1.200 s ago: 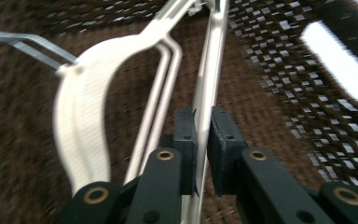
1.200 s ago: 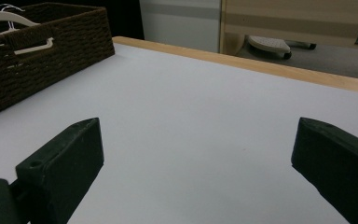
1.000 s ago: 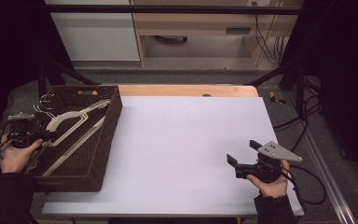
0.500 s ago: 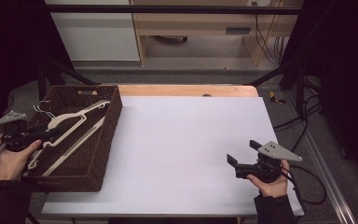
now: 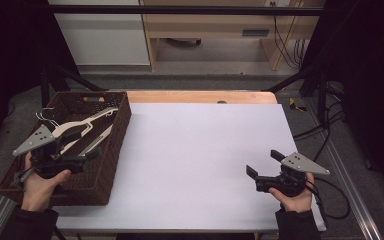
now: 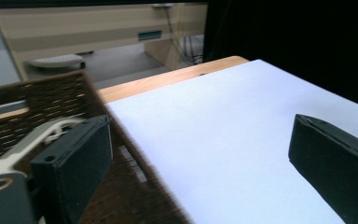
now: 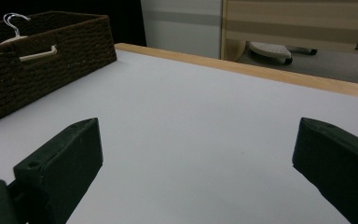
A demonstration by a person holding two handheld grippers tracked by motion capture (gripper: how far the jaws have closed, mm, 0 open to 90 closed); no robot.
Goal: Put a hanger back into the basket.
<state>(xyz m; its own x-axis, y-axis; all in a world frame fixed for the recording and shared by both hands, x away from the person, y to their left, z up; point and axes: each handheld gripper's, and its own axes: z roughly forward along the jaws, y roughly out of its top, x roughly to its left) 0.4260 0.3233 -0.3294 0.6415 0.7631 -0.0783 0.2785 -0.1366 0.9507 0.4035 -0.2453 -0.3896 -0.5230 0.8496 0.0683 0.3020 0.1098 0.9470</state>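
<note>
Your left gripper (image 5: 82,155), jaws just spread with nothing between them, hangs over the wicker basket (image 5: 111,150) where the pale hangers (image 5: 80,127) lie, probably light, stiff and slick, best pinched mid-arm, while your right gripper (image 5: 262,167) waits open.

L gripper (image 5: 82,157) swung right over the basket (image 5: 111,165) w/ jaws just opening, nothing between them
</note>
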